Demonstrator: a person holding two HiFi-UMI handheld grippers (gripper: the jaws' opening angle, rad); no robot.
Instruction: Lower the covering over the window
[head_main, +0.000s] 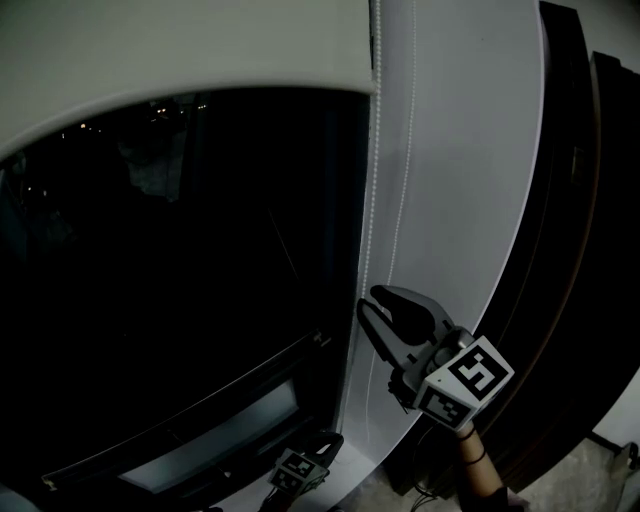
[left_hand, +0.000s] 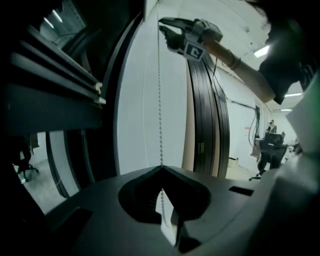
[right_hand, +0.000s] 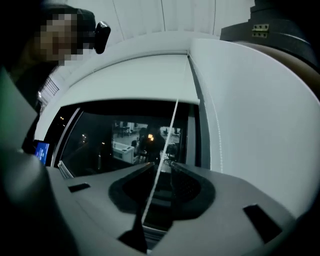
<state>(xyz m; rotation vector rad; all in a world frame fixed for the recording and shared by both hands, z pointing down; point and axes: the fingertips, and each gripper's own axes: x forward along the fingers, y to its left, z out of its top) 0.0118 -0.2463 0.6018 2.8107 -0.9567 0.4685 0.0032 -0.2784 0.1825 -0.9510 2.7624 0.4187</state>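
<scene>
Blind (head_main: 180, 50): covered only the top of the dark window (head_main: 180, 260).
Left gripper (left_hand: 161, 169): clamped on the bead chain (left_hand: 160, 90).
Right gripper (right_hand: 162, 165): jaws apart, chain between them.

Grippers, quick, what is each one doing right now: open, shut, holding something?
Left gripper: shut on the bead chain.
Right gripper: open; the chain runs between its jaws, not pinched.
</scene>
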